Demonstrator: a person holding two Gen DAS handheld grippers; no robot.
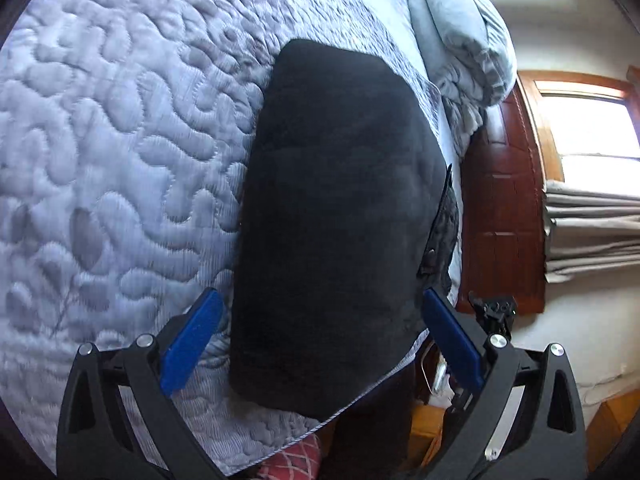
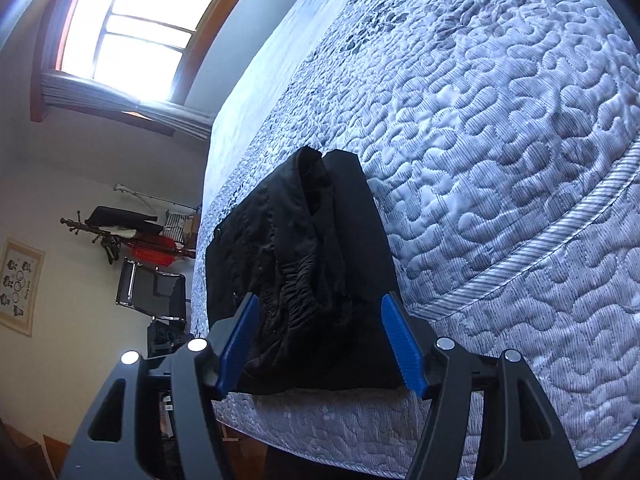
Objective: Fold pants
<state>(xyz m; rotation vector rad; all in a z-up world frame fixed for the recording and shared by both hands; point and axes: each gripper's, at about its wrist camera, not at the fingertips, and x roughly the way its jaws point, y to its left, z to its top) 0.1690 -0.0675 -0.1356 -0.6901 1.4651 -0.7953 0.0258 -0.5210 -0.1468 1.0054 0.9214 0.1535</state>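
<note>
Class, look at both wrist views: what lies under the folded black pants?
The black pants lie on the quilted mattress, near its edge. Whatever sits directly beneath the fabric, or between its folded layers, is covered.

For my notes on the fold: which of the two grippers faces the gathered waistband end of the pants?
The right gripper: its view shows the pants' gathered waistband; the left gripper faces only smooth folded cloth.

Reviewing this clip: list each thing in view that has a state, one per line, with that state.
Black pants: folded into a compact bundle, lying flat near the bed's edge, waistband gathers showing at one end.
Pale blue quilted bedspread: spread over the bed, under the pants.
Left gripper: open, blue pads either side of the pants, not pressing.
Right gripper: open, pads clear of the fabric.
Grey curtain: drawn aside, window uncovered.
</note>
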